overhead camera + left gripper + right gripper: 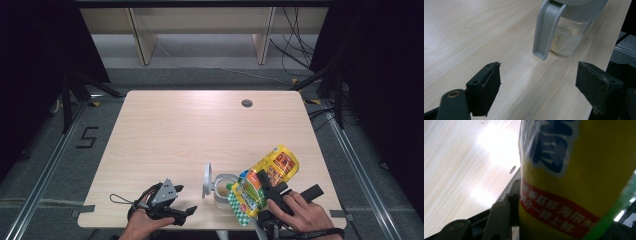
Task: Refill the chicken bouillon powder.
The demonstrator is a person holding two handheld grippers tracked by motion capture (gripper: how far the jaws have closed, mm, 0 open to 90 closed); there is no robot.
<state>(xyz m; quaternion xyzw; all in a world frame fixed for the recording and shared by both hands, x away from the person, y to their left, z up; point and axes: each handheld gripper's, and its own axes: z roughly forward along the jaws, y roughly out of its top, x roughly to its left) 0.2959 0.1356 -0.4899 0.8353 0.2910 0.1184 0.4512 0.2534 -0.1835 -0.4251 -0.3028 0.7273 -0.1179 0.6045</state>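
A clear jar (223, 191) with a grey flip lid (207, 180) standing open holds a shallow layer of pale granules and sits near the front edge of the tabletop (175, 130). Tilted over its right side is a yellow pouch (272, 167) with a green checked end, clamped in the right gripper (265, 187); the right gripper view shows a red band of white Chinese characters on the pouch, too blurred to read with certainty. One jar and one pouch are on the scene. The left gripper (175, 202) rests to the jar's left with jaws spread wide, holding nothing.
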